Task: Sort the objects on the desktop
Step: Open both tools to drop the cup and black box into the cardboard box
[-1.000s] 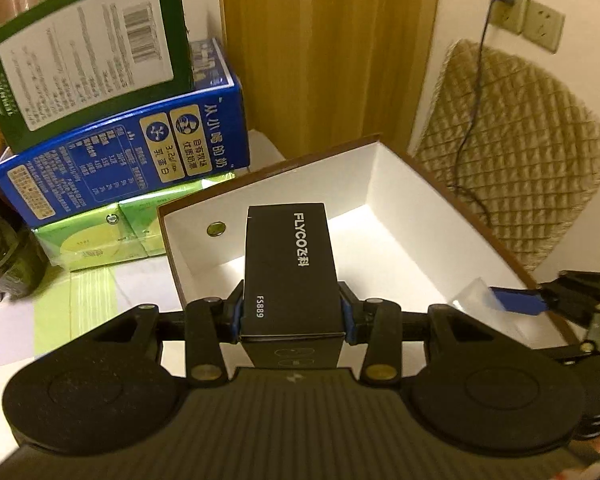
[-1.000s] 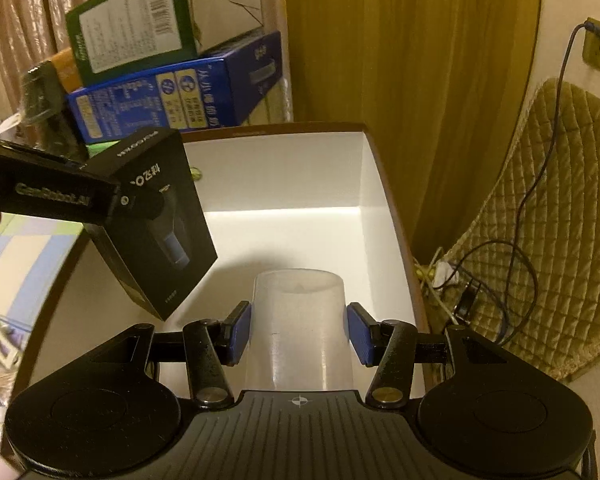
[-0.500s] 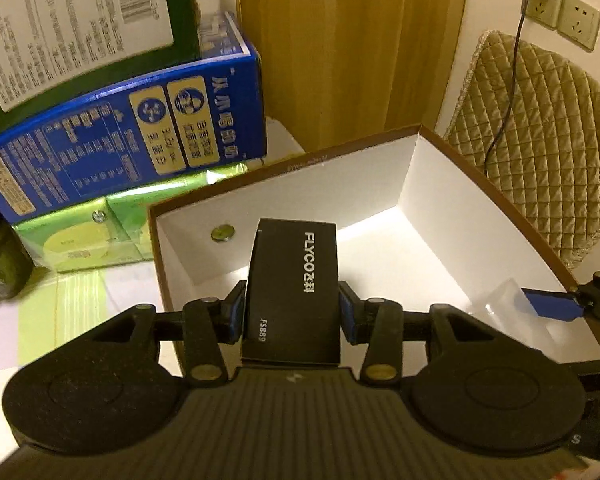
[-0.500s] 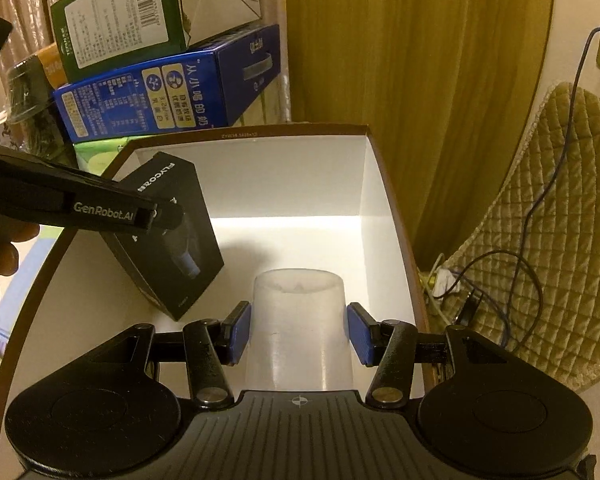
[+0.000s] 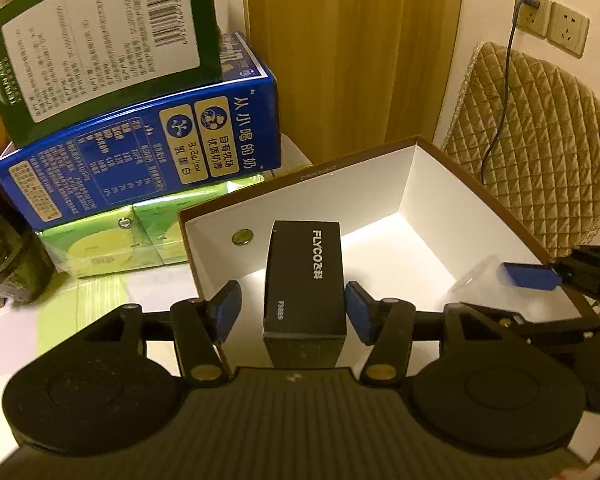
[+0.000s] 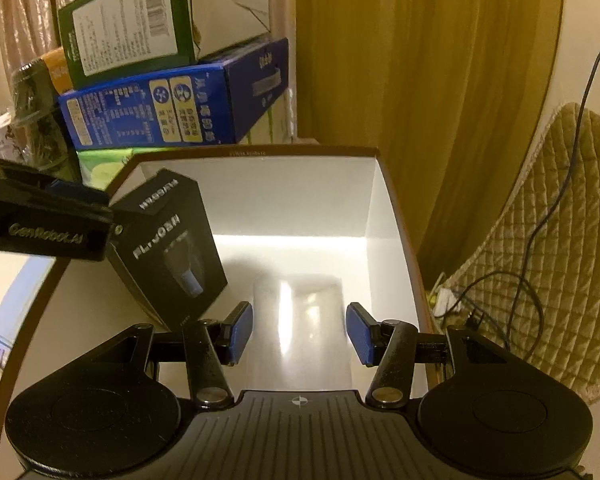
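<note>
**FLYCO box and clear cup over the white-lined box**

Lettering first: the black box between my left jaws reads "FLYCO" with Chinese characters after it in white down its top face, and a small model code near the near end that I cannot read cleanly. From the right wrist view the same carton shows a picture of a dark appliance with a blue part on its broad side, and the arm of my left gripper crossing it carries the words "GenRobot.AI".

My left jaws are opening: a clear gap shows between the left blue pad and the carton, and the right pad stands just off its other side. The carton sits tilted inside the brown-edged storage box, near its left wall, beside a small round metal disc on that wall.

My right gripper has its jaws opening too, with the clear plastic cup between the blue pads; both pads stand just apart from its sides. The cup is inside the same storage box, toward the right wall.

Behind the storage box on the bench, a blue milk carton printed with Chinese text and "3.2g/100ml" lies on green tissue packs, and a green carton with a barcode label leans on top.
</note>
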`<action>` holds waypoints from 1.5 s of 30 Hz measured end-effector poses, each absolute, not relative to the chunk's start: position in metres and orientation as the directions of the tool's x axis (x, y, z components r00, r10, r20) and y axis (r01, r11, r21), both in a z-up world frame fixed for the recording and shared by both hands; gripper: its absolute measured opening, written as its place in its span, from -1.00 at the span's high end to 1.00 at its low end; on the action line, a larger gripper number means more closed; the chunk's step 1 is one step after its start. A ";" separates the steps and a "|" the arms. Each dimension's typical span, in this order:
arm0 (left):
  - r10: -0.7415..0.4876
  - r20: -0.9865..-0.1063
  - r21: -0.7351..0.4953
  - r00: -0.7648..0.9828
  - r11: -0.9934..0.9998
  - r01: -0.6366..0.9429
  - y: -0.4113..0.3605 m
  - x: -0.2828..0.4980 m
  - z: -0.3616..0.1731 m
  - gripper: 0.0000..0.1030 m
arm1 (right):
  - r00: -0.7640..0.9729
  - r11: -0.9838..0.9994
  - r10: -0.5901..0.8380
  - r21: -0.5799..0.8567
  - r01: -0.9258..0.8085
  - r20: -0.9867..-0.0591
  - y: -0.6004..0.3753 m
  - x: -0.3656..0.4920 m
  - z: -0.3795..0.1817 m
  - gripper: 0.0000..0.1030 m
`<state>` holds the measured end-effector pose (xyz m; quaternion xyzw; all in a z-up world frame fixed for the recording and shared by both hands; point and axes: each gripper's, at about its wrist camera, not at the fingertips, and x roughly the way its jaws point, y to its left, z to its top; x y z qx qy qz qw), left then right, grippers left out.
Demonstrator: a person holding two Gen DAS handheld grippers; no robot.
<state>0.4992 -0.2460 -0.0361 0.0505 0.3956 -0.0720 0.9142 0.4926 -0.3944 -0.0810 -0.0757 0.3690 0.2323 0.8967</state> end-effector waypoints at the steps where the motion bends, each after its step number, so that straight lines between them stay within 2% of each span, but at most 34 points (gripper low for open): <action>1: -0.092 -0.728 0.033 0.679 0.985 0.169 -0.245 0.497 -0.034 -0.10 | 0.625 0.880 0.368 0.041 -0.473 -0.688 -0.395 0.492 -0.079 -0.24; 2: -0.093 -0.725 0.030 0.683 0.986 0.166 -0.244 0.493 -0.032 -0.17 | 0.630 0.880 0.372 0.042 -0.473 -0.682 -0.395 0.491 -0.078 -0.41; 7: -0.100 -0.700 0.021 0.708 0.987 0.160 -0.236 0.477 -0.018 -0.24 | 0.648 0.876 0.382 0.037 -0.480 -0.659 -0.394 0.484 -0.069 -0.49; 9: -0.102 -0.688 0.014 0.718 0.988 0.154 -0.231 0.468 -0.011 -0.36 | 0.652 0.876 0.388 0.041 -0.481 -0.652 -0.395 0.481 -0.065 -0.53; 14: -0.091 -0.667 0.027 0.740 0.989 0.146 -0.221 0.443 0.003 -0.48 | 0.656 0.875 0.412 0.073 -0.479 -0.632 -0.402 0.463 -0.053 -0.77; 18: -0.076 -0.665 0.044 0.743 0.989 0.141 -0.213 0.418 0.010 -0.50 | 0.656 0.873 0.438 0.116 -0.474 -0.614 -0.409 0.440 -0.046 -0.88; 22: -0.078 -0.674 0.028 0.734 0.991 0.131 -0.203 0.391 0.012 -0.62 | 0.656 0.873 0.449 0.142 -0.466 -0.606 -0.414 0.415 -0.042 -0.96; 45: -0.119 -0.682 -0.018 0.721 0.989 0.146 -0.167 0.268 0.028 -0.65 | 0.688 0.900 0.418 0.168 -0.402 -0.594 -0.412 0.304 -0.017 -0.96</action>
